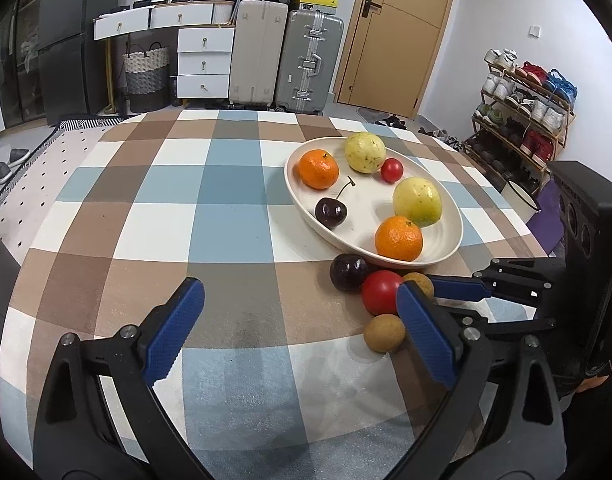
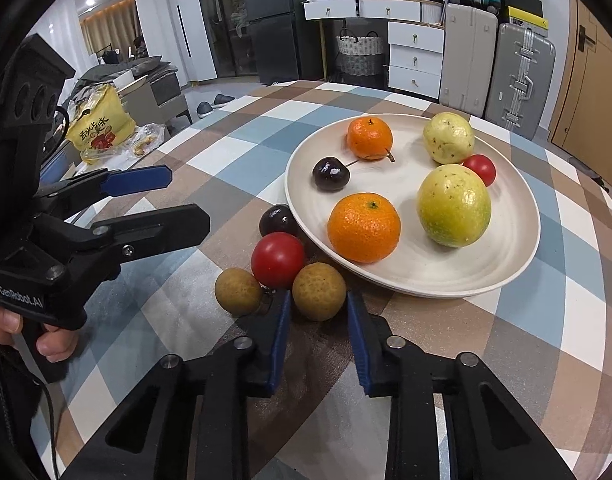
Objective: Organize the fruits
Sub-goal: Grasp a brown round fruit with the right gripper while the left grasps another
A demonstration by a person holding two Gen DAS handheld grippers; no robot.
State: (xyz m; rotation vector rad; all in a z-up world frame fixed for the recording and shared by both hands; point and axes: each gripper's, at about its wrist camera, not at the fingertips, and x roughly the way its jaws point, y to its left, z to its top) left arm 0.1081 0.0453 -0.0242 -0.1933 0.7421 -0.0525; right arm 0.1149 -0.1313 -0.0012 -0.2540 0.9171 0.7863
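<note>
From the left wrist camera I see my left gripper with jaws spread wide and nothing between them, over the checked table. An oval white plate runs its long axis from upper left to lower right, carrying two oranges, two yellow-green guavas, a small tomato and a cherry whose stem points up-right. Just beside its near rim sit a dark plum, a red tomato and a brown longan.

From the right wrist camera, my right gripper has its jaws narrowed onto a second longan, pads touching both sides. "GenRobot.AI" reads on the left tool.
</note>
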